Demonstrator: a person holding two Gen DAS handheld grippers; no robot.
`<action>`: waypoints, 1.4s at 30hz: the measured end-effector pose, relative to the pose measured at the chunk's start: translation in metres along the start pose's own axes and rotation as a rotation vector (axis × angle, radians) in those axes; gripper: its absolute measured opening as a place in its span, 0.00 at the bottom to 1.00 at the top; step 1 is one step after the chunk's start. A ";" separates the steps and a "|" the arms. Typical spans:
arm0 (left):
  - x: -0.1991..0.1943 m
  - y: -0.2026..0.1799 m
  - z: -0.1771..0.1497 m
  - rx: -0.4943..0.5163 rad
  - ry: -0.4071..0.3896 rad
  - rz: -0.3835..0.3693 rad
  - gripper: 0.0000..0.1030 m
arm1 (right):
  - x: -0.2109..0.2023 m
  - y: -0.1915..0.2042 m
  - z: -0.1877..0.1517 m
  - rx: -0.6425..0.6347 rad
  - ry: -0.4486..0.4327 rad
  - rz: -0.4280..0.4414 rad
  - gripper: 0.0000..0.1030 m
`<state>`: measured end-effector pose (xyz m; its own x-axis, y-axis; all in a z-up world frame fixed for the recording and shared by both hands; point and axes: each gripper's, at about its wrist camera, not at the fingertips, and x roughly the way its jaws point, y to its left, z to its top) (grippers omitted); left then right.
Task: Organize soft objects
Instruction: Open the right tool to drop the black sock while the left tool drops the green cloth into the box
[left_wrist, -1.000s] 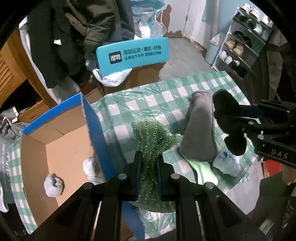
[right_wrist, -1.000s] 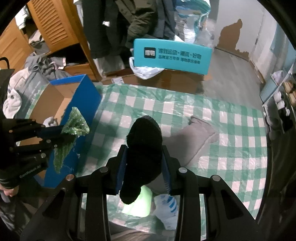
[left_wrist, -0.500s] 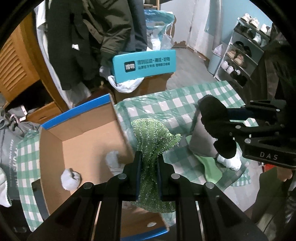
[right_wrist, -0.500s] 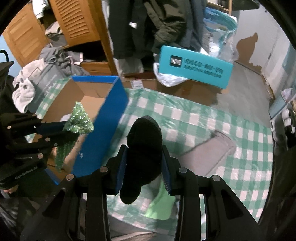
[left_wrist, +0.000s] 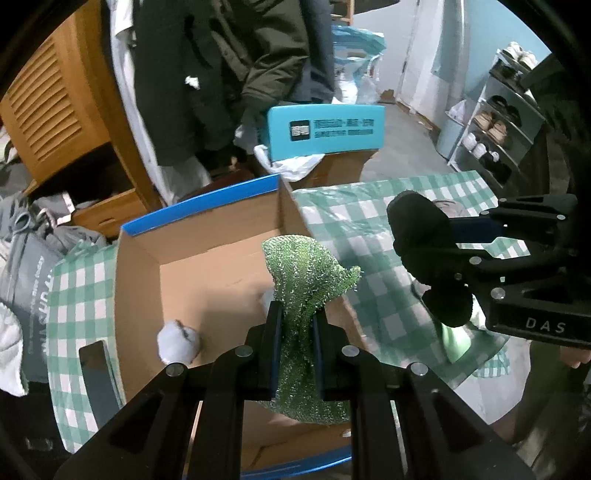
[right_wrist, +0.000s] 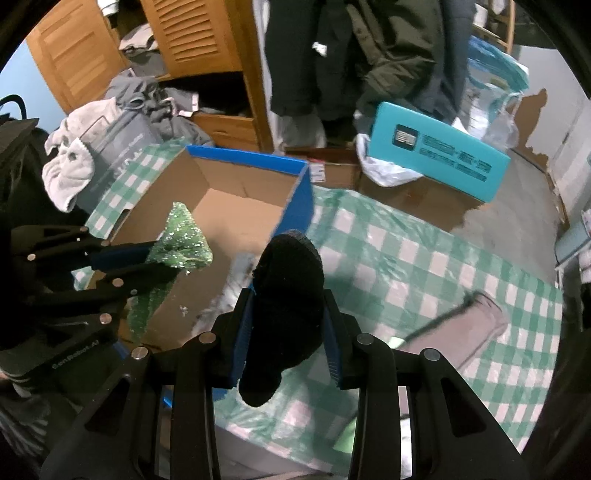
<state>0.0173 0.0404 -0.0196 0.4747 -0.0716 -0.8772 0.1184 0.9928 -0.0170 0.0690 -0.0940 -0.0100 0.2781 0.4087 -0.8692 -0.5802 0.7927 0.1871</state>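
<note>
My left gripper (left_wrist: 297, 314) is shut on a sparkly green cloth (left_wrist: 308, 273), held above the inside of an open cardboard box with blue outer walls (left_wrist: 199, 218). A white balled sock (left_wrist: 177, 341) lies on the box floor. In the right wrist view my right gripper (right_wrist: 288, 295) is shut on a black sock (right_wrist: 286, 295) and hovers by the box's right wall (right_wrist: 295, 199), over the green checked tablecloth (right_wrist: 424, 258). The left gripper (right_wrist: 147, 260) with the green cloth (right_wrist: 181, 240) shows at the left there. A grey sock (right_wrist: 480, 328) lies on the table at the right.
A teal box (left_wrist: 325, 127) on a brown carton stands beyond the table. Dark coats (left_wrist: 240, 55) hang by a wooden wardrobe (right_wrist: 184, 40). A shoe rack (left_wrist: 498, 122) is at the far right, grey bags and cloths (right_wrist: 110, 147) at the left. A light green item (left_wrist: 456, 339) lies near the table's front edge.
Both grippers have moved left with their loads. The green cloth now hangs over the inside of the box, and the black sock has come from over the grey sock to the box's right wall.
</note>
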 end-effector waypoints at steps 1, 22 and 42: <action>0.000 0.003 -0.002 -0.004 0.001 0.002 0.14 | 0.002 0.004 0.003 -0.007 0.003 0.005 0.33; 0.016 0.053 -0.020 -0.081 0.058 0.044 0.15 | 0.044 0.056 0.030 -0.056 0.069 0.078 0.33; 0.026 0.074 -0.025 -0.161 0.091 0.100 0.47 | 0.062 0.063 0.039 -0.040 0.083 0.096 0.53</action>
<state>0.0165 0.1149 -0.0561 0.3956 0.0296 -0.9179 -0.0693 0.9976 0.0023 0.0790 -0.0010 -0.0339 0.1570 0.4418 -0.8833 -0.6315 0.7325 0.2541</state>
